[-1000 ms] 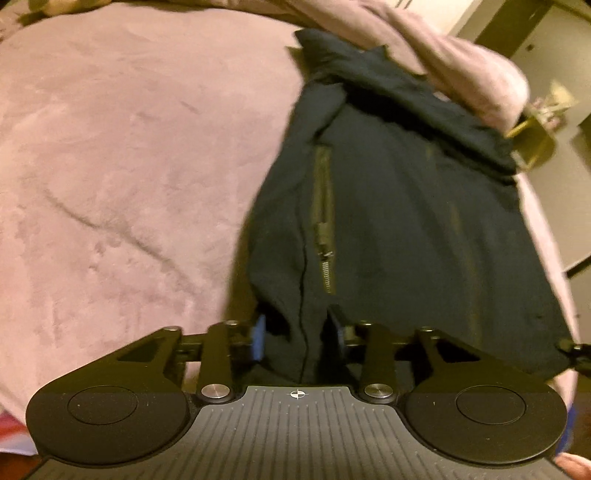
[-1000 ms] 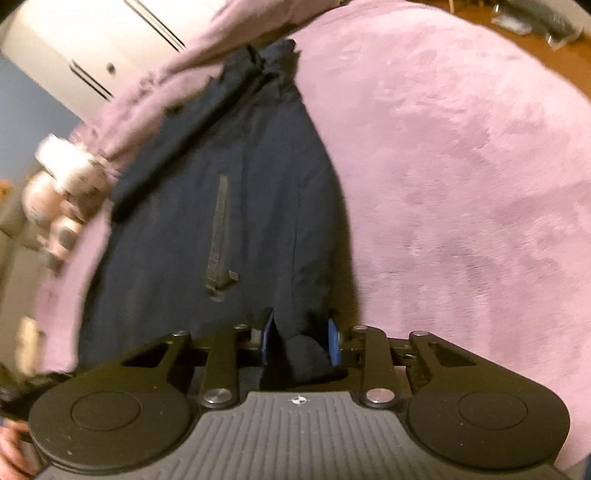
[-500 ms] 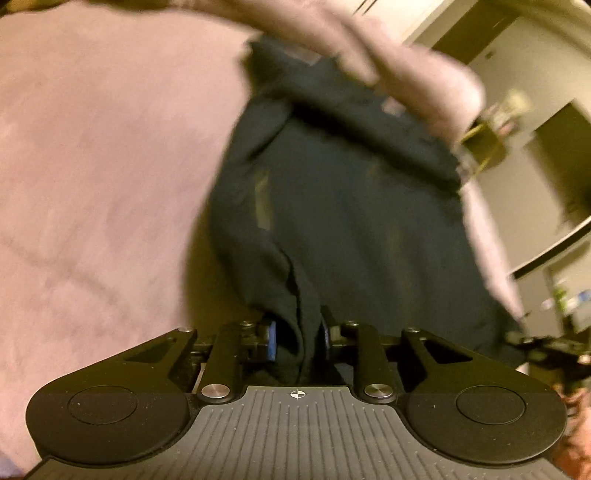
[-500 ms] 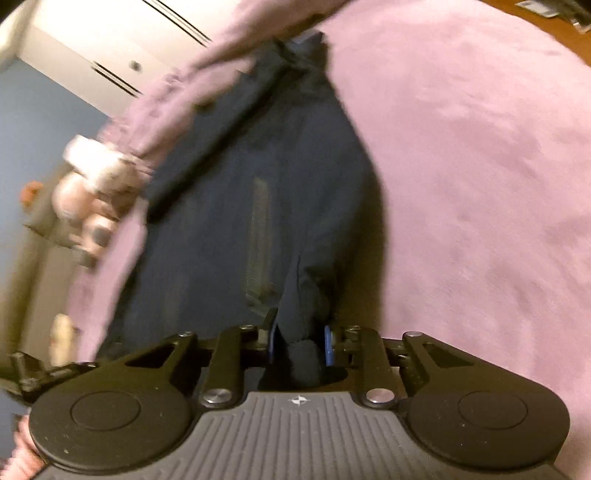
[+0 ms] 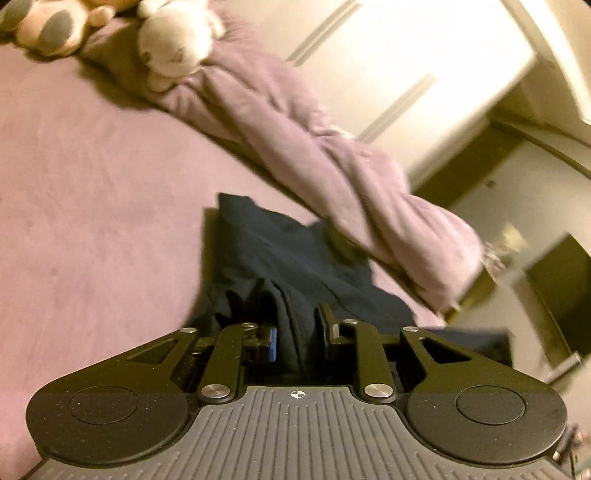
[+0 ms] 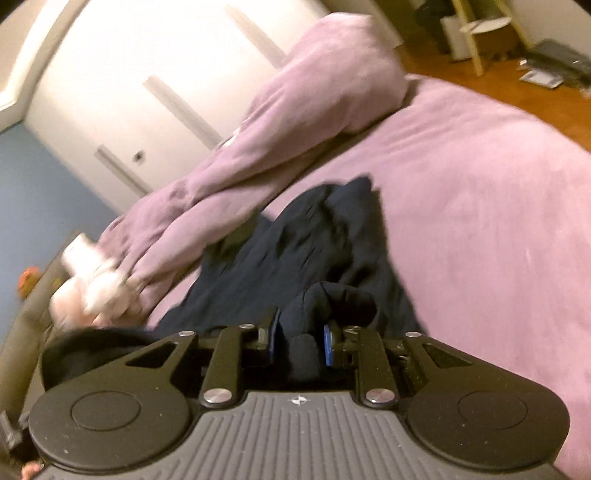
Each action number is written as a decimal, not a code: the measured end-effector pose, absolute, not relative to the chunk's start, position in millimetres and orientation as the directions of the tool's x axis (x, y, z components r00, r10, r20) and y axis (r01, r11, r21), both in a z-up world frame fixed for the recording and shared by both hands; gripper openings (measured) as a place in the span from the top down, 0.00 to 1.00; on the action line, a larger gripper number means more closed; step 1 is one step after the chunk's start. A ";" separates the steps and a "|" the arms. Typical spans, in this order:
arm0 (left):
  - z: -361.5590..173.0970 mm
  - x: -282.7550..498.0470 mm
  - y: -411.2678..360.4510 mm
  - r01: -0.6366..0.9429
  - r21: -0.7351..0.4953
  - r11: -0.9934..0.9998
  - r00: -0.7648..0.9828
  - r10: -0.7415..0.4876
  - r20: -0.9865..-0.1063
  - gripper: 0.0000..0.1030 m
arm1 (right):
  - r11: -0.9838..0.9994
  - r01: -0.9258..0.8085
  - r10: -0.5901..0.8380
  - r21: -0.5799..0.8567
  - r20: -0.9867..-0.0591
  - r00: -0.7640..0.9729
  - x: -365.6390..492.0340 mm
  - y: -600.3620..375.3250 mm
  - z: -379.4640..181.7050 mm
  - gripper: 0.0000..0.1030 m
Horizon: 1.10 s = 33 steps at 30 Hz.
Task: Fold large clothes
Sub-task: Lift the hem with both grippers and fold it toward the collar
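Left claw (image 5: pixel 297 341), right claw (image 6: pixel 299 341) each clenched on dark garment (image 6: pixel 317 236); bedspread (image 5: pixel 92 229) open leftward.

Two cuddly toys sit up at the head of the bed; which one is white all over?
The white plush, resting against the rolled lilac duvet. Its neighbour, the pink plush, has grey patches.

Pink bedspread (image 5: pixel 92 221), rumpled duvet (image 5: pixel 332 155) — 2 plush toys (image 5: pixel 173 40) beside it.

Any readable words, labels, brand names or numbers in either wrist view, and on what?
None can be read.
The left gripper and right gripper bodies carry only a small cross-in-circle mark, no letters.
The dark garment shows no legible label; the background is blurred.
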<state>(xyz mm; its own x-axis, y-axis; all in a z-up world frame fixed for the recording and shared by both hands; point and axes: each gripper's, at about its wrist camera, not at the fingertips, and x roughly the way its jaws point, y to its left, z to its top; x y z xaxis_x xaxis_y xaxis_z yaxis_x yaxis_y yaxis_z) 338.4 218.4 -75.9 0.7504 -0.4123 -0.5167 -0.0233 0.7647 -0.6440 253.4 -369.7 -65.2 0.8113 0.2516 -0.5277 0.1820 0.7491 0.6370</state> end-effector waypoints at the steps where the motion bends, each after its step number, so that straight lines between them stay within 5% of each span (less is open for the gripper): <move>1: -82.7 352.1 215.1 -0.057 -0.634 0.771 0.743 -0.392 -0.543 0.77 | 0.752 0.202 0.230 0.628 -0.537 0.812 269.0 -369.7 -66.9 0.79; 9: -113.2 405.0 223.8 -0.171 -0.659 0.732 0.695 -0.385 -0.608 0.65 | 0.761 0.247 0.212 0.600 -0.589 0.780 326.1 -369.5 -87.8 0.66; 13: -101.7 397.5 251.1 -0.217 -0.666 0.714 0.769 -0.296 -0.567 0.32 | 0.657 0.219 0.195 0.722 -0.442 0.875 300.4 -401.0 -81.1 0.24; 15: -93.5 393.7 257.8 -0.208 -0.622 0.754 0.799 -0.236 -0.553 0.29 | 0.660 0.204 0.163 0.723 -0.403 0.901 287.5 -411.7 -77.0 0.24; 23: -111.0 396.0 197.8 0.116 -0.382 0.917 0.727 -0.341 -0.597 0.16 | 0.917 0.108 0.125 0.384 -0.533 0.837 312.5 -361.3 -98.9 0.24; 25: -118.6 405.9 187.9 0.118 -0.346 0.931 0.710 -0.323 -0.626 0.17 | 0.929 0.091 0.130 0.360 -0.545 0.828 320.5 -352.9 -102.5 0.32; 26: -121.6 410.2 185.5 0.119 -0.333 0.935 0.710 -0.315 -0.630 0.19 | 0.938 0.091 0.116 0.334 -0.552 0.826 323.1 -348.3 -103.3 0.54; 27: -123.2 412.3 185.0 0.114 -0.328 0.938 0.712 -0.307 -0.632 0.22 | 0.946 0.088 0.108 0.312 -0.561 0.821 325.1 -344.8 -102.8 0.64; 31: -129.1 418.1 183.0 0.118 -0.307 0.944 0.699 -0.299 -0.650 0.61 | 0.968 0.057 0.092 0.246 -0.557 0.826 323.3 -331.4 -103.7 0.91; 33: -126.3 411.5 181.7 0.131 -0.290 0.948 0.710 -0.294 -0.640 0.79 | 0.975 0.059 0.069 0.213 -0.551 0.832 317.9 -325.4 -102.2 0.92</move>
